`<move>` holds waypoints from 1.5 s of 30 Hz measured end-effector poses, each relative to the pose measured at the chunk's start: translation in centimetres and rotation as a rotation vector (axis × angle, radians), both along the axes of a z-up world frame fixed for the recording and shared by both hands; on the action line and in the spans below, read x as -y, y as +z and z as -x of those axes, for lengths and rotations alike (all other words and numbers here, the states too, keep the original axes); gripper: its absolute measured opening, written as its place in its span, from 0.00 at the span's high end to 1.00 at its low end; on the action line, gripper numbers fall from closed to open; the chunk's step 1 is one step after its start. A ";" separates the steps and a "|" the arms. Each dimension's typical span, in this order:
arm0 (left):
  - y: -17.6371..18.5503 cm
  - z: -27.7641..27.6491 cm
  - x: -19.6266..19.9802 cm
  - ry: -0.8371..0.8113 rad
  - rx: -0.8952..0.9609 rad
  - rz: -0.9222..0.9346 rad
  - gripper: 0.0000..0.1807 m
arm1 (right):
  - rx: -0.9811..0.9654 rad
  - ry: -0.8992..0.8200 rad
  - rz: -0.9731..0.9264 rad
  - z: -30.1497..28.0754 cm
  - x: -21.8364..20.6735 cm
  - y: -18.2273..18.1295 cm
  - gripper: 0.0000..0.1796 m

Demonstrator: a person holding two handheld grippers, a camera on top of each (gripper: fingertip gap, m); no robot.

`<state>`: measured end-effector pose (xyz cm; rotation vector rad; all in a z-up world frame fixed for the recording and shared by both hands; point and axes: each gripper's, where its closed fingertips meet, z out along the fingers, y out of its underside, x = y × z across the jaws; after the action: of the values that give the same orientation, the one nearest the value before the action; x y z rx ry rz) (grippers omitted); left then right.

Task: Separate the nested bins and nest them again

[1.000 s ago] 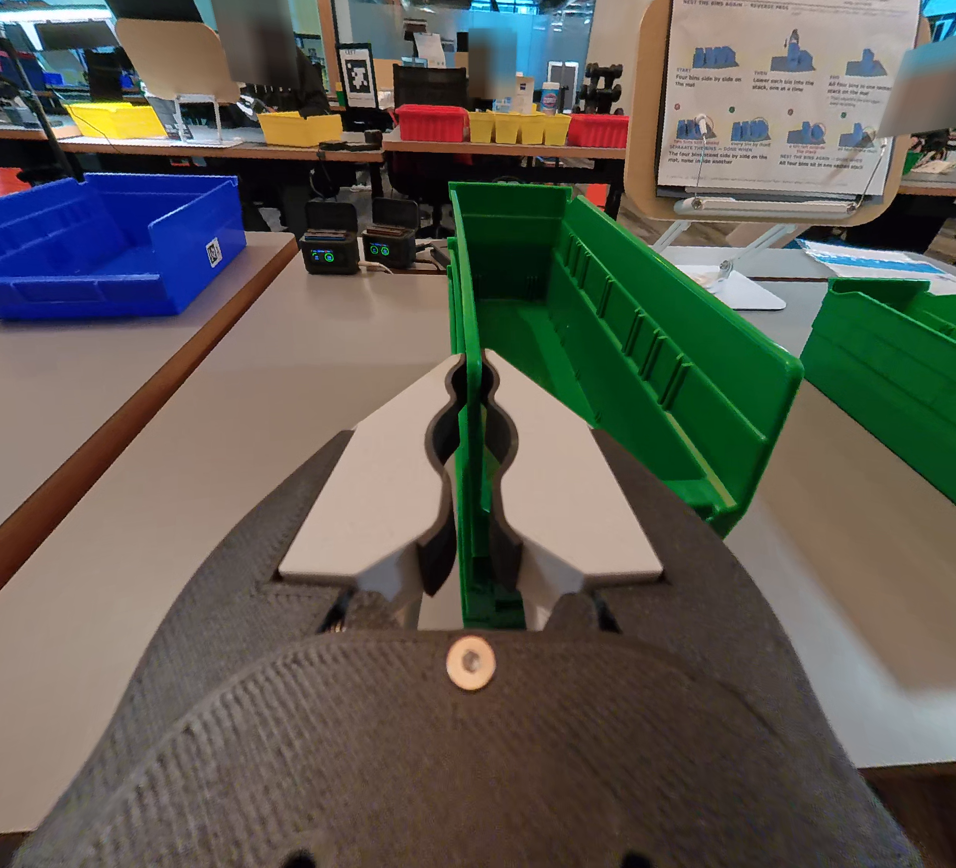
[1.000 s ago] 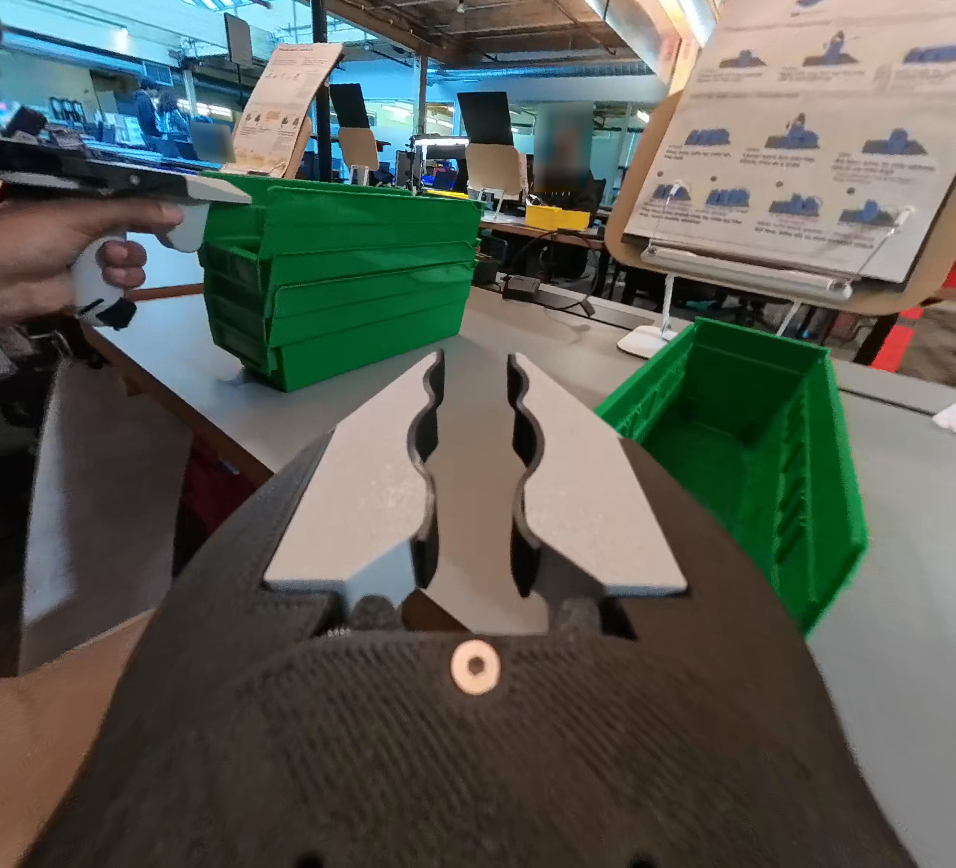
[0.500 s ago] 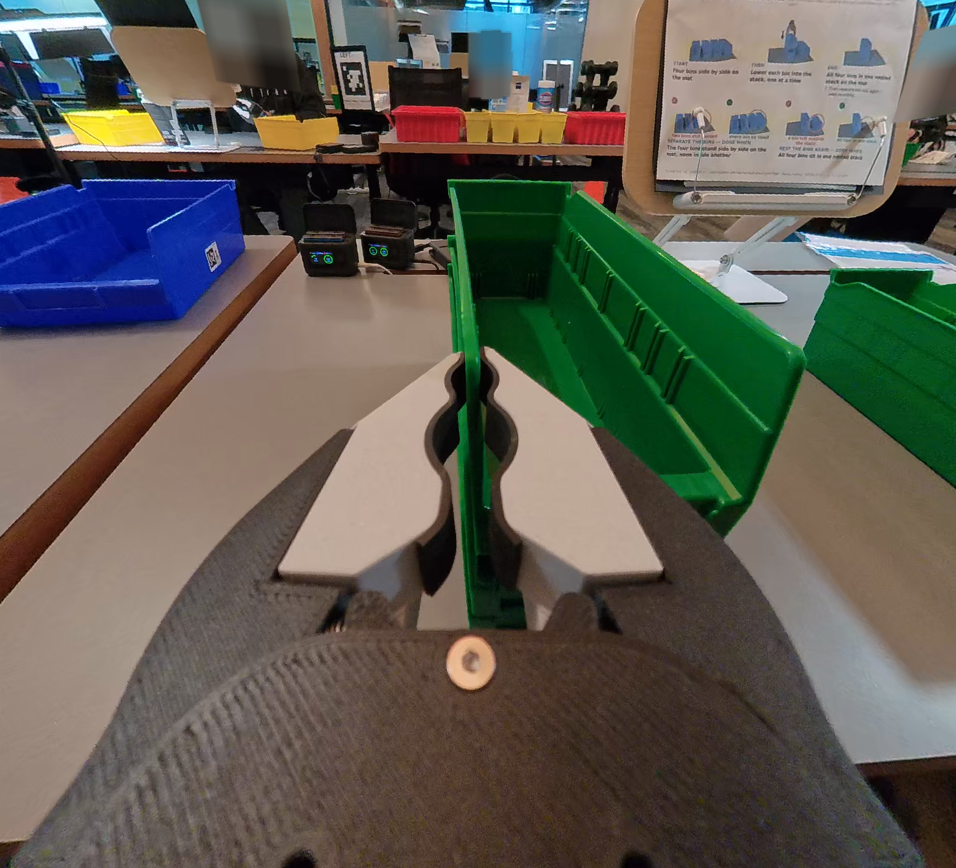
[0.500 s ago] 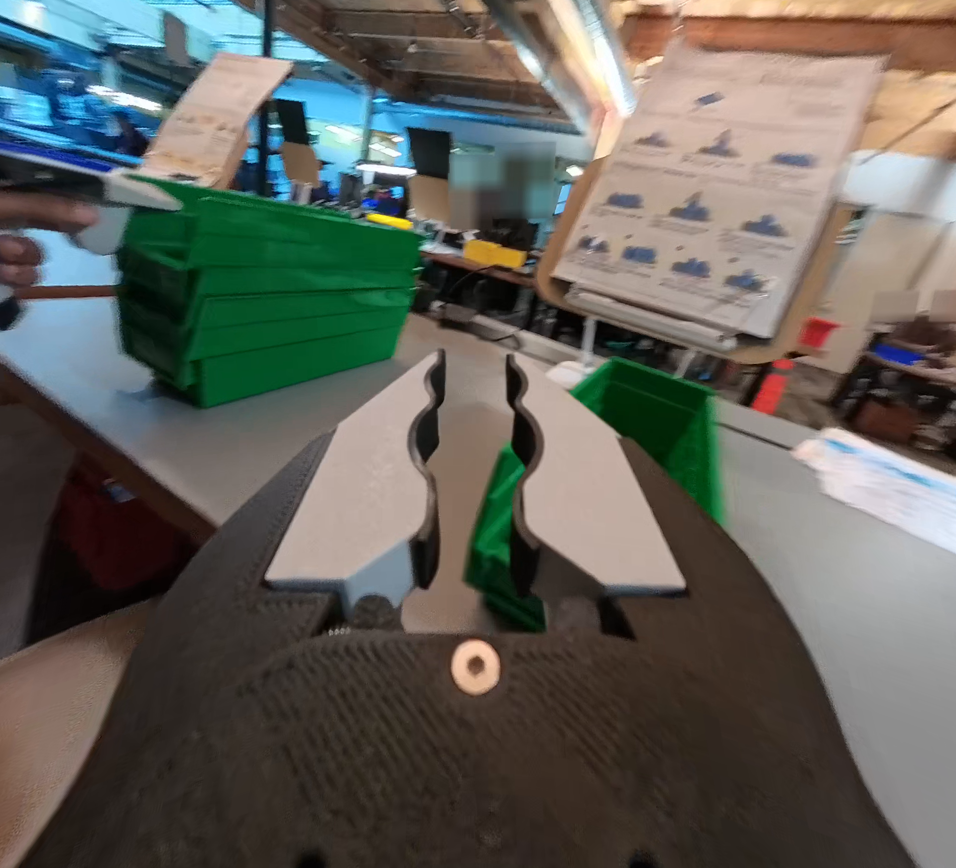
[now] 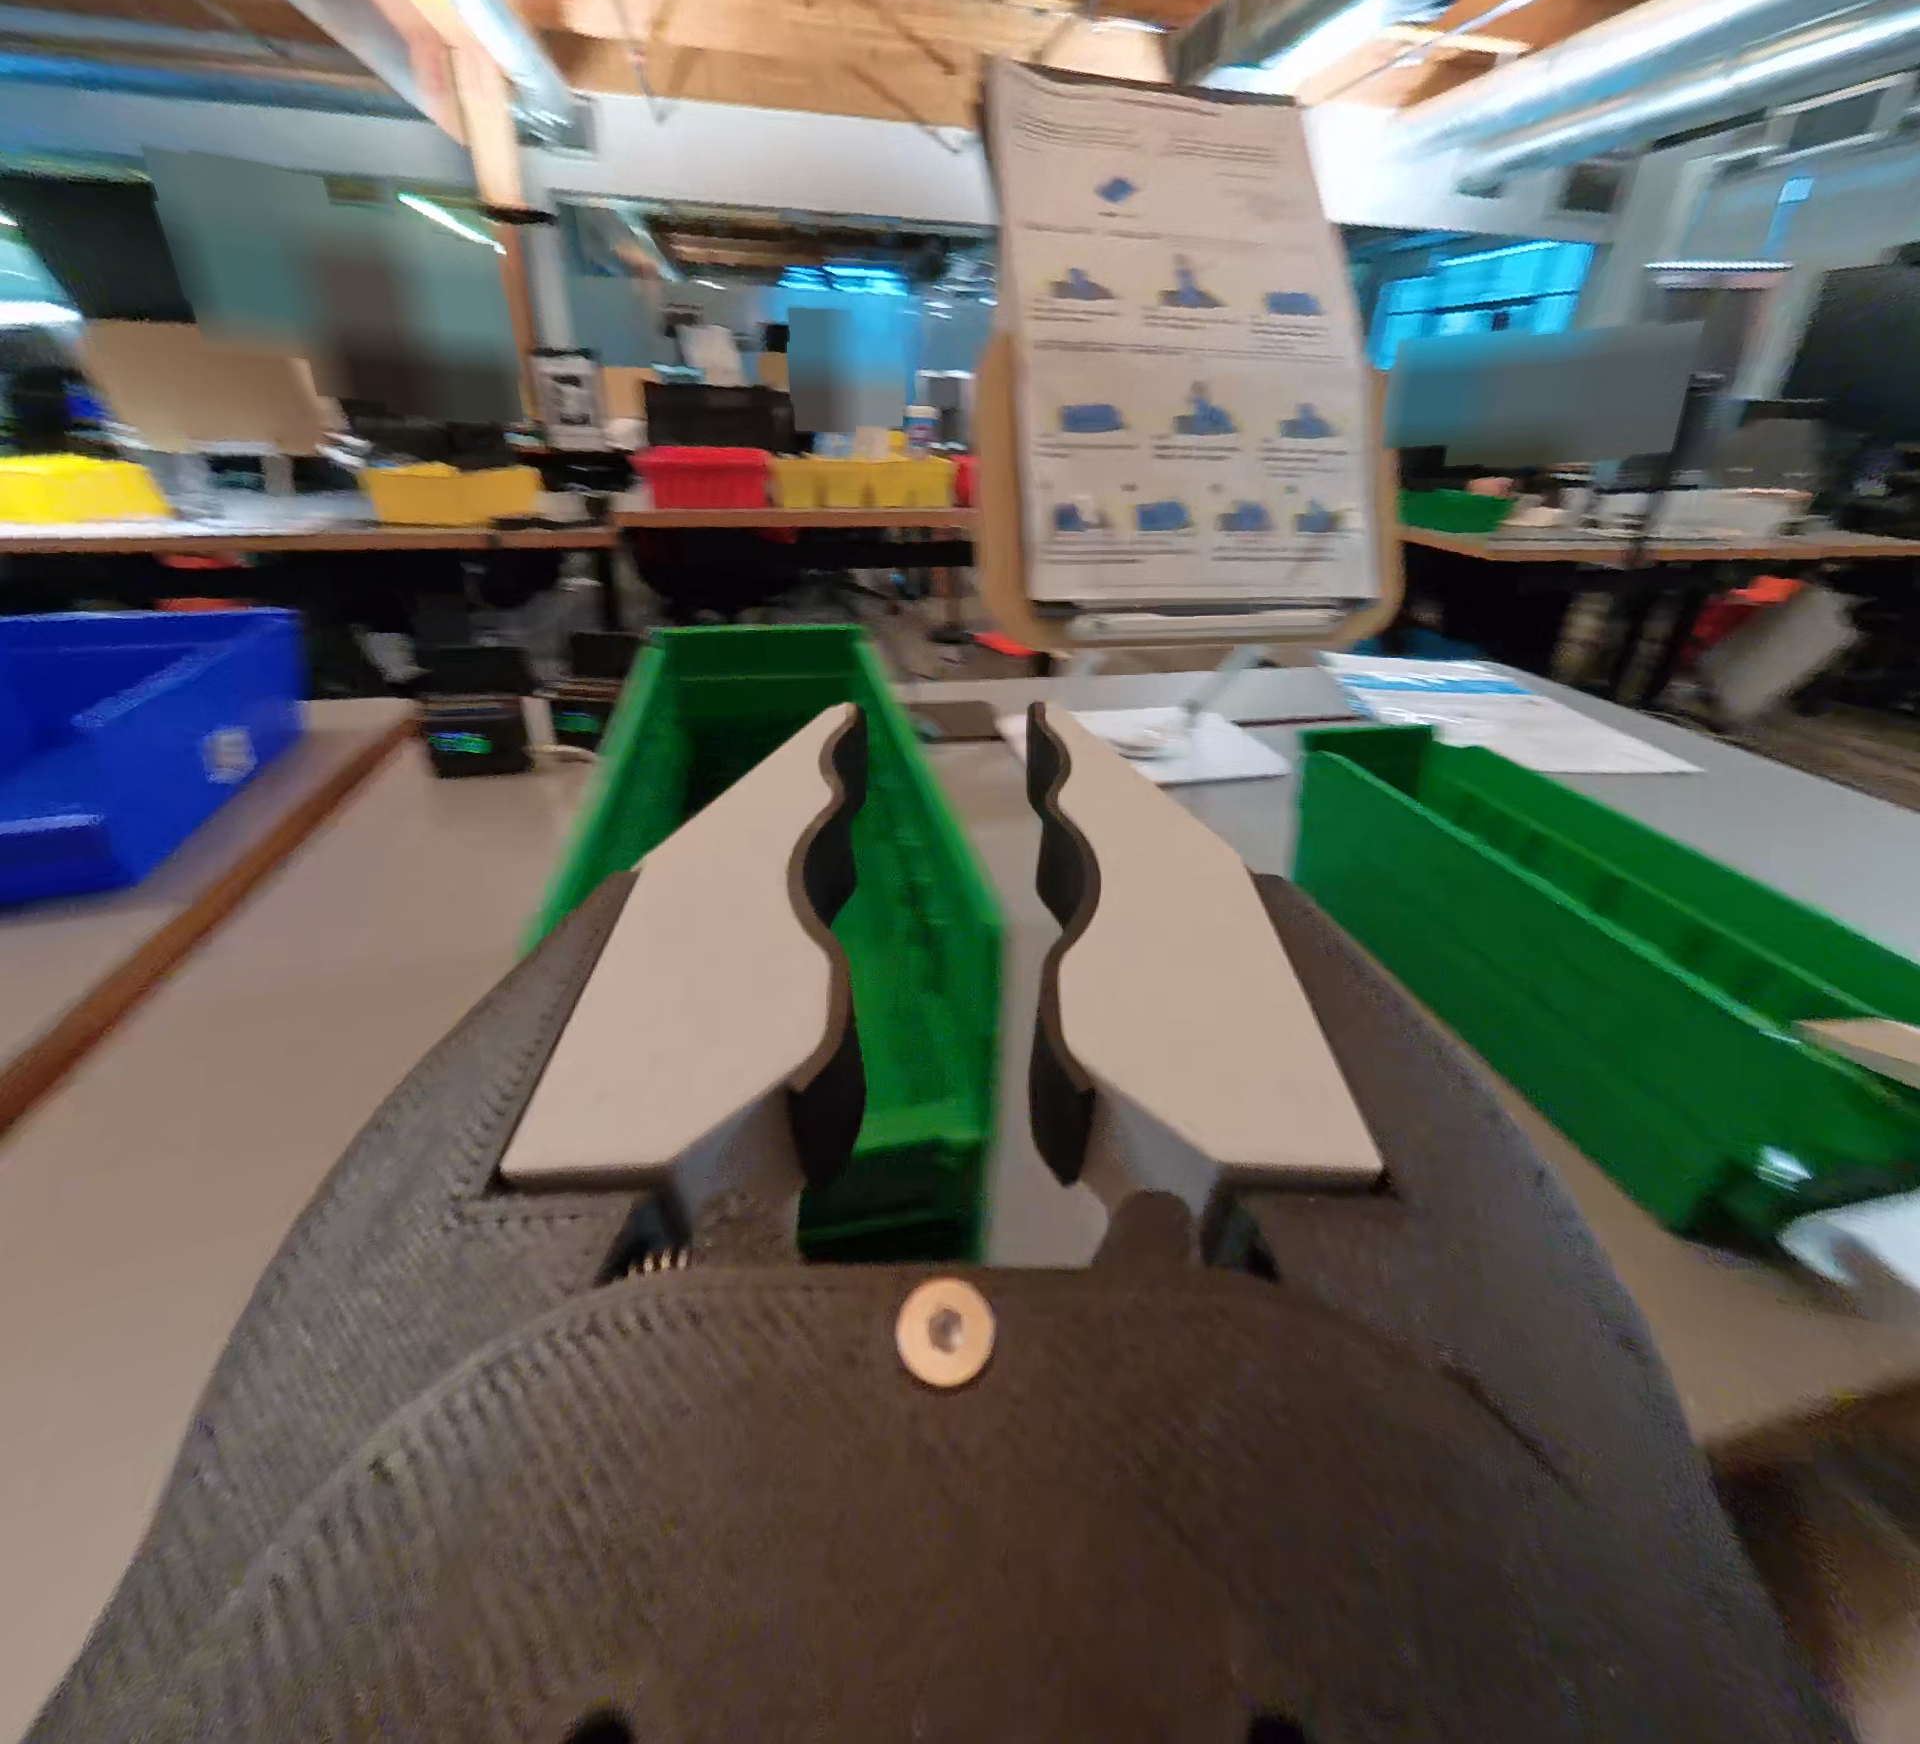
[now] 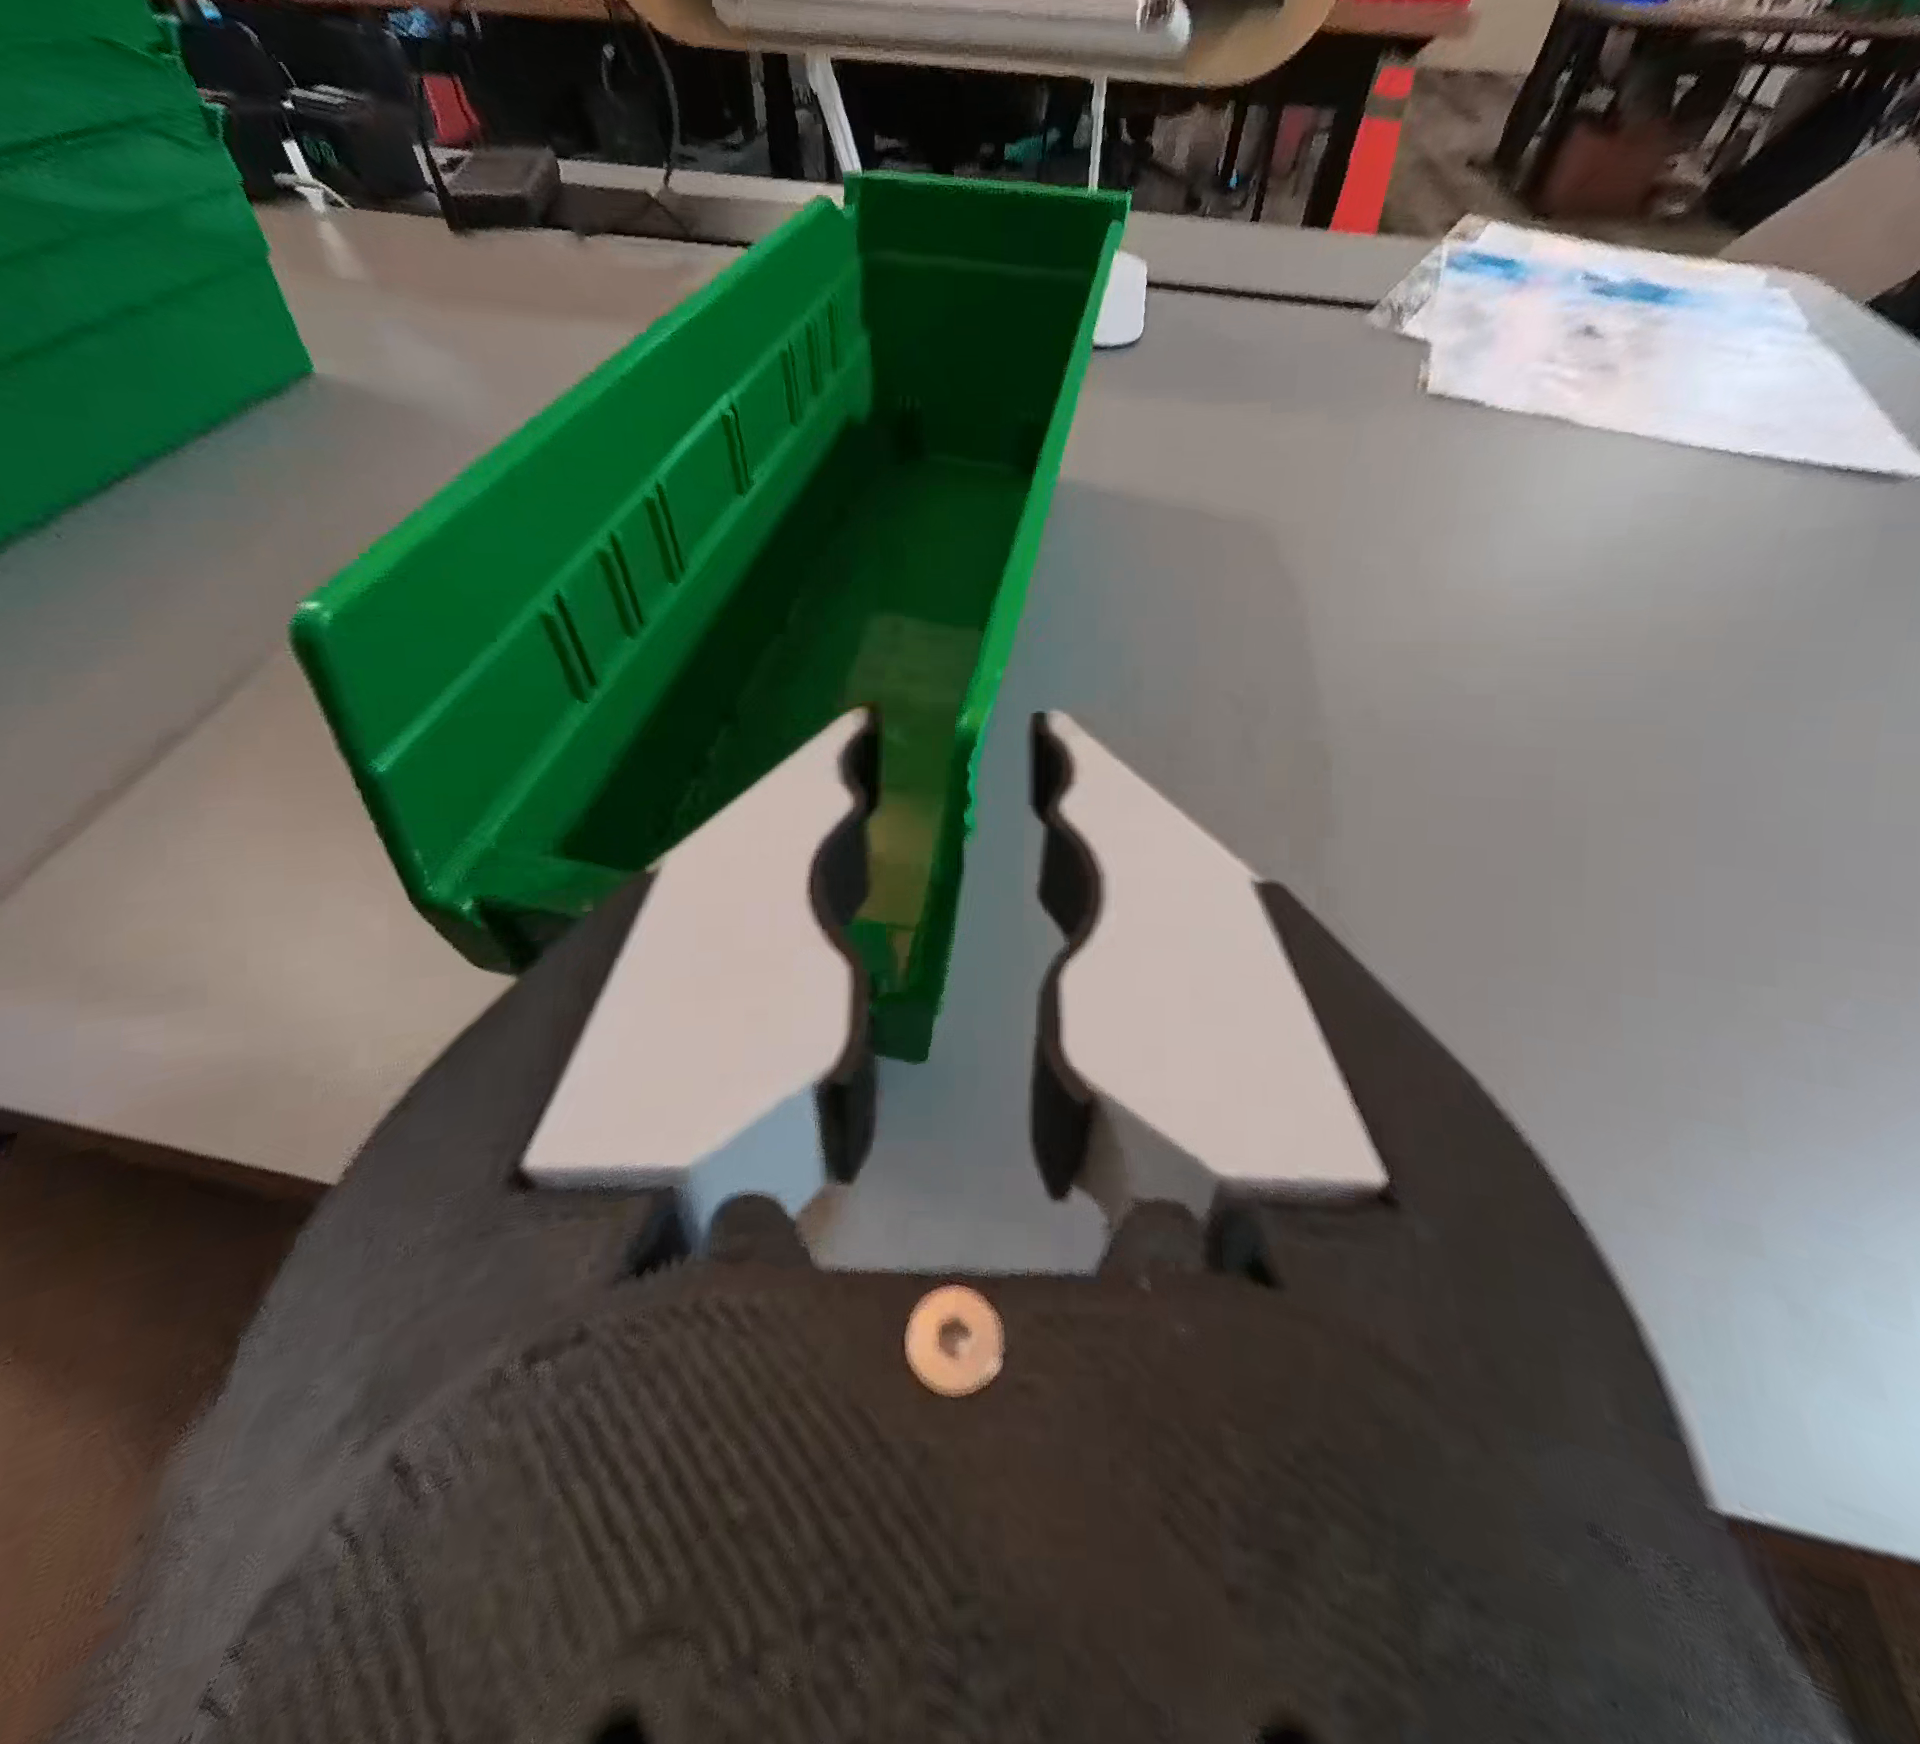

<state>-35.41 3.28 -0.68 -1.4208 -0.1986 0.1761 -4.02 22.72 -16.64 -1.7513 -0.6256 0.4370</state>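
Left wrist view: the left gripper (image 5: 943,728) is released, its two fingers spread with a clear gap. Seen through that gap is the right-hand wall of a green bin (image 5: 914,915) standing on the grey counter (image 5: 260,1019); the picture is blurred, so whether a finger touches the wall cannot be told. What shows of this bin's inside holds nothing. To the right, apart from it, a second green bin (image 5: 1558,946) lies toward the counter's right edge, near its front; it appears to be a stack of nested bins, though blur hides the layers. A pale tip of the other gripper shows at that bin's near right end.

Right wrist view: the right gripper (image 6: 951,728) is likewise released, fingers apart. A single green bin (image 6: 623,572) stands on the counter (image 6: 1455,759) near its front edge, long axis pointing away from the camera. Its right wall runs into the gap between the fingers, closer to the left finger (image 6: 727,967). The bin is empty; its ribbed left wall and bare floor are plain. A green stack (image 6: 114,292) fills the left margin, well apart.

Background: a stand with an instruction sheet (image 5: 1179,364) at the counter's far edge, loose paper (image 6: 1652,344) toward the far right corner, and a blue bin (image 5: 135,749) on the neighbouring table.
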 end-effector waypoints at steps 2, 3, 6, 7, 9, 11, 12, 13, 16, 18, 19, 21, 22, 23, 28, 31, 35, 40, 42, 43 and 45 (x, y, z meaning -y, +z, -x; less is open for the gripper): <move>-1.5 -4.1 -1.5 -0.132 0.053 0.041 0.82 | -0.021 -0.003 0.054 0.0 -0.2 -0.6 0.97; -2.8 -6.4 -2.3 -0.202 0.081 0.081 0.80 | -0.039 -0.002 0.071 0.0 -0.3 -0.6 0.97; -8.5 -12.9 -4.2 -0.378 0.114 0.261 0.74 | -0.067 -0.042 0.083 -0.4 -0.5 -0.4 0.99; -10.4 -14.8 -4.5 -0.423 0.126 0.321 0.72 | -0.090 -0.047 0.078 -0.4 -0.5 0.1 0.99; -13.0 -18.2 -4.6 -0.509 0.169 0.396 0.70 | -0.133 -0.037 0.071 -0.2 0.0 1.1 0.99; -13.8 -20.8 -4.5 -0.577 0.226 0.407 0.69 | -0.170 -0.014 0.057 0.5 0.9 1.9 0.99; -13.9 -21.7 -4.5 -0.598 0.254 0.405 0.68 | -0.173 -0.001 0.046 1.0 1.6 2.2 0.99; -13.9 -22.5 -4.4 -0.619 0.284 0.402 0.67 | -0.186 0.010 0.035 1.5 2.3 2.6 0.99; -13.9 -24.1 -4.3 -0.655 0.371 0.393 0.63 | -0.232 0.045 -0.014 3.3 4.7 4.0 0.99; -13.9 -24.3 -4.4 -0.642 0.416 0.376 0.61 | -0.245 0.067 -0.068 4.4 6.4 5.0 0.99; -13.5 -24.0 -4.6 -0.623 0.437 0.348 0.61 | -0.241 0.077 -0.105 4.9 7.2 5.5 0.99; -12.5 -22.7 -4.7 -0.565 0.468 0.266 0.68 | -0.221 0.100 -0.197 5.9 9.0 6.5 0.99; -12.3 -21.6 -4.7 -0.511 0.469 0.247 0.75 | -0.216 0.111 -0.248 6.3 9.9 7.1 0.99; -12.2 -21.0 -4.6 -0.489 0.449 0.229 0.78 | -0.212 0.119 -0.298 6.7 10.6 7.8 0.98; -12.2 -17.5 -4.7 -0.363 0.434 0.208 0.97 | -0.159 0.278 -0.513 8.8 14.8 9.4 0.87; -11.3 -15.6 -4.9 -0.383 0.525 0.157 1.00 | -0.123 0.326 -0.539 9.7 16.4 8.8 0.82; -7.9 -13.0 -4.5 -0.329 0.394 0.089 1.00 | -0.168 0.403 -0.544 10.1 17.9 9.0 0.83; 0.7 -6.3 -2.3 -0.205 0.269 -0.063 1.00 | -0.164 0.423 -0.536 9.9 18.1 8.5 0.83; 4.3 -1.5 -1.3 -0.104 0.173 -0.060 0.99 | -0.149 0.428 -0.493 10.0 17.6 7.7 0.84; 5.5 0.9 -0.8 -0.070 0.158 -0.039 0.99 | -0.140 0.428 -0.473 10.1 17.3 7.4 0.84; 6.2 5.0 -0.3 -0.032 0.179 0.036 1.00 | -0.125 0.428 -0.453 10.1 16.9 6.8 0.84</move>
<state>-40.40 3.53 5.56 -1.4755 -0.3212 0.0261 -14.13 5.84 -9.82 -1.1501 -0.9322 0.6378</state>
